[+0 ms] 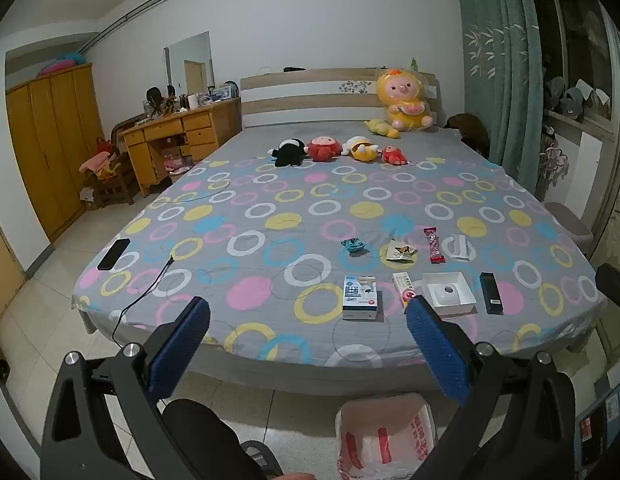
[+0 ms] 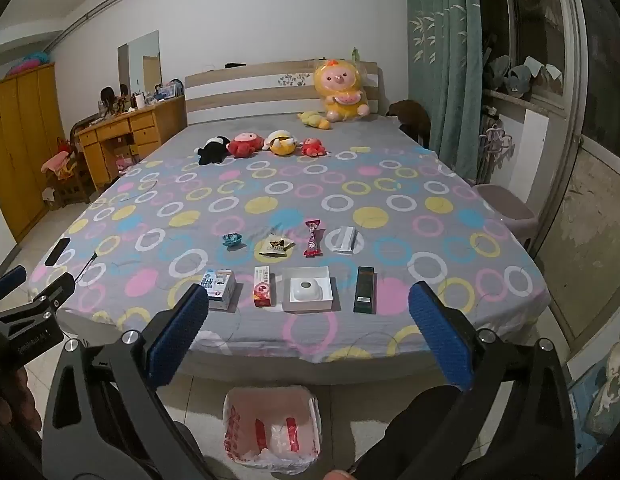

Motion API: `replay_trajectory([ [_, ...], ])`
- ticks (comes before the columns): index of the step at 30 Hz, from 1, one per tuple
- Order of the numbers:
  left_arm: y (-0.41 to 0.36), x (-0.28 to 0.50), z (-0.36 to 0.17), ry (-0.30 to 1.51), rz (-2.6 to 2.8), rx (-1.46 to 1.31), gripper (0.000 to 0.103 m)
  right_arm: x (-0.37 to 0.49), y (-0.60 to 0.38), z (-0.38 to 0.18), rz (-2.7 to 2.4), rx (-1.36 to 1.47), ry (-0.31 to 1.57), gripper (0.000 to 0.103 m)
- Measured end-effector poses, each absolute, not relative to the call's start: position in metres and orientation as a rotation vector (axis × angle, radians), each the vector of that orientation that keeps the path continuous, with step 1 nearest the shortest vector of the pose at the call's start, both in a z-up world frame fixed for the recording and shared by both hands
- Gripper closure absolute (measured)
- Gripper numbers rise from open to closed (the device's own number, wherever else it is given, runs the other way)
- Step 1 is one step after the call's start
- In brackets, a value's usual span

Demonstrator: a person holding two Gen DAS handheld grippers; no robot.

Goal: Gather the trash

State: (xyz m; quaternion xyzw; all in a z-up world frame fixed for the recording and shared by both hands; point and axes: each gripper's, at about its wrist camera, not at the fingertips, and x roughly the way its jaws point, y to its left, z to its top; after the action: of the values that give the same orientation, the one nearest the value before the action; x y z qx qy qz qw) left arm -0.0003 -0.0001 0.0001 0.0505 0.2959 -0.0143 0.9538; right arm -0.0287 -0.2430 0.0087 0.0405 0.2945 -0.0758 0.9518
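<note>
Hovering short of the bed, the left gripper has its jaws spread wide and empty; the trash (boxes, wrappers) lies ahead on the sheet. From the right wrist, the right gripper gapes equally, holding nothing, above the lined bin.
</note>
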Motion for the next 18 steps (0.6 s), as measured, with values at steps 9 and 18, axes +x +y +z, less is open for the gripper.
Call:
replay_trajectory([
  [9, -0.0004, -0.0001, 0.0000, 0.605, -0.033, 0.101, 0.007, -0.0275, -0.2413, 0.0076, -0.155, 0.077, 0.610, 0.005],
  [18, 0.0004, -0.0001, 0.0007, 0.608, -0.030, 0.099, 0.007, -0.0280, -0.2409, 0.0075, -0.156, 0.075, 0.608, 0.005],
])
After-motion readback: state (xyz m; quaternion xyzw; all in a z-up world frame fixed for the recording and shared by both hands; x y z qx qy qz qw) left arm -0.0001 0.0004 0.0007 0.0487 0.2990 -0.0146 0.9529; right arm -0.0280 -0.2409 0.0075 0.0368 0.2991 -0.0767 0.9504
